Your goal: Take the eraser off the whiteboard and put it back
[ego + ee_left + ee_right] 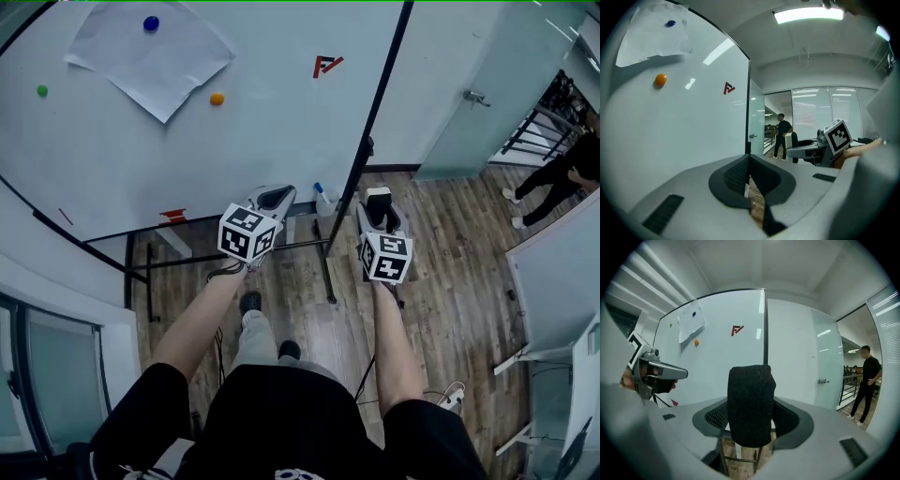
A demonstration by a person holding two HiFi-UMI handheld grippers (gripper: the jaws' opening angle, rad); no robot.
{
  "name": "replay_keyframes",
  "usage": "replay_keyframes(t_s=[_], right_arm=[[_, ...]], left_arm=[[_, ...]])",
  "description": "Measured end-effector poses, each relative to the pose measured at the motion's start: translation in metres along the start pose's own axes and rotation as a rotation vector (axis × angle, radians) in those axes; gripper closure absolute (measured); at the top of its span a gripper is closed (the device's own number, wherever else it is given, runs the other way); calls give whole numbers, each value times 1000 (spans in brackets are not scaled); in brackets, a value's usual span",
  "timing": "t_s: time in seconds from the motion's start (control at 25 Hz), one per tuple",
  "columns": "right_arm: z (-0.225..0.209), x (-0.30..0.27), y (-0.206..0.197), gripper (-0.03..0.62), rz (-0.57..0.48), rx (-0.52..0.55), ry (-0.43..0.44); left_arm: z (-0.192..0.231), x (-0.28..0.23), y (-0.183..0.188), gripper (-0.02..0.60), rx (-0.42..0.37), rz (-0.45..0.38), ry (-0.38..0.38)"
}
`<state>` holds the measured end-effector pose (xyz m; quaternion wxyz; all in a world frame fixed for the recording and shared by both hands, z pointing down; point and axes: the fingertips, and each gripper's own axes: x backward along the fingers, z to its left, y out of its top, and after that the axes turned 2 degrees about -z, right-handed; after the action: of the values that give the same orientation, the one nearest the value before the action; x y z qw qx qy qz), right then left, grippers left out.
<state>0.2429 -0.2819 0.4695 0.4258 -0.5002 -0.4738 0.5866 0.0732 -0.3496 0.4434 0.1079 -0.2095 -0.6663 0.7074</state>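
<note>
One fuzzy, blocky black eraser (750,404)

The head view looks steeply down past the person's arms onto the left gripper (275,197), the right gripper (379,199), the wooden floor (309,309) and the whiteboard (234,141) ahead of both. The left gripper view sits close behind its closed jaws, tilted up along the board on that gripper's left. The right gripper view faces the board from farther off, and the eraser (750,404) clamped in its jaws blocks the middle. All three share the orange magnet (217,98) and the red mark (325,66). Each gripper view catches the other gripper.
</note>
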Motion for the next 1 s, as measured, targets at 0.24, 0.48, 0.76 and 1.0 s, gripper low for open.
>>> replay_keyframes(t_s=[0.24,0.48,0.76,1.0], right_arm=[[-11,7,-10,321,22,-22,-25],[-19,11,-12,321,30,-25,-47],[-23,15,-21,321,38,-38,-70],[-21,18,-33,321,62,-37,-74]], left_arm=[[-6,-7,-3,561,-1,6,-25],[-10,-12,-4,561,4,6,-46],[-13,-14,-7,561,5,5,-66],[-11,-11,-15,561,-16,29,-71]])
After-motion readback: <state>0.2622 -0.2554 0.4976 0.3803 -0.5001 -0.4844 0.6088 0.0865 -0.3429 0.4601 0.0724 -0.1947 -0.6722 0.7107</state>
